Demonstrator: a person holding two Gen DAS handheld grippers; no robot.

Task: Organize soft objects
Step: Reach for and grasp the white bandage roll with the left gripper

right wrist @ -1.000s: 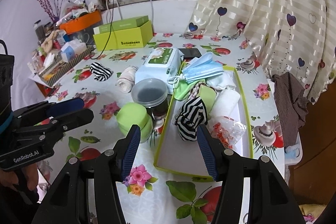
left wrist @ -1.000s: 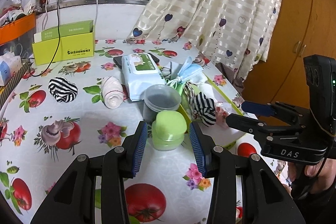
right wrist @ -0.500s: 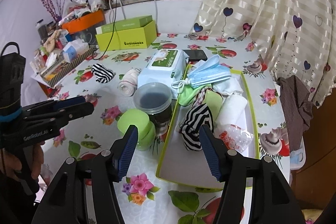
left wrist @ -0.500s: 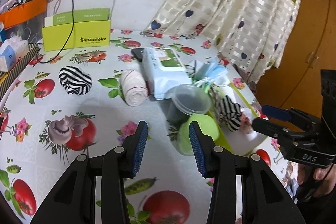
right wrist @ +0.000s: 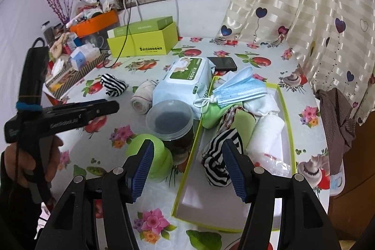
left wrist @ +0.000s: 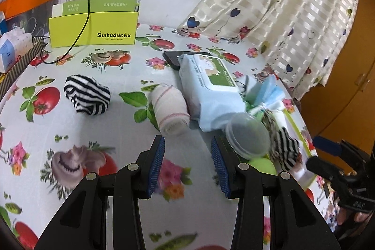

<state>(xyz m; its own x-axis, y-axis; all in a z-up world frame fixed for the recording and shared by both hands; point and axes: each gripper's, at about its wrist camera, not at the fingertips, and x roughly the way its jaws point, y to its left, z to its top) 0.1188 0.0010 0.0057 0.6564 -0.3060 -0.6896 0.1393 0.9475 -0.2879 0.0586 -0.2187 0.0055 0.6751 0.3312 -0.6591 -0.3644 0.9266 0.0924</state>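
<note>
A rolled white sock with pink stripes [left wrist: 172,113] lies on the patterned tablecloth just beyond my left gripper [left wrist: 187,144], which is open and holds nothing. A black-and-white striped sock [left wrist: 88,96] lies further left. My right gripper [right wrist: 187,149] is open and empty, low over the near left edge of the green-rimmed tray [right wrist: 284,109]. In the tray are another striped sock [right wrist: 218,156], white rolled cloths, green cloths and blue face masks [right wrist: 241,88]. From the right wrist view the white sock [right wrist: 143,97], the loose striped sock [right wrist: 113,84] and the left gripper [right wrist: 110,107] also show.
A wet-wipes pack [left wrist: 208,88] and a phone lie beside the white sock. A clear lidded container [right wrist: 170,118] and a green tub [right wrist: 145,151] stand left of the tray. A yellow-green box [left wrist: 93,29], cables and clutter sit at the back, a curtain on the right.
My left gripper has swung left and lower, away from the green tub, and now faces the white rolled sock. The right gripper has shifted only slightly, still open.
</note>
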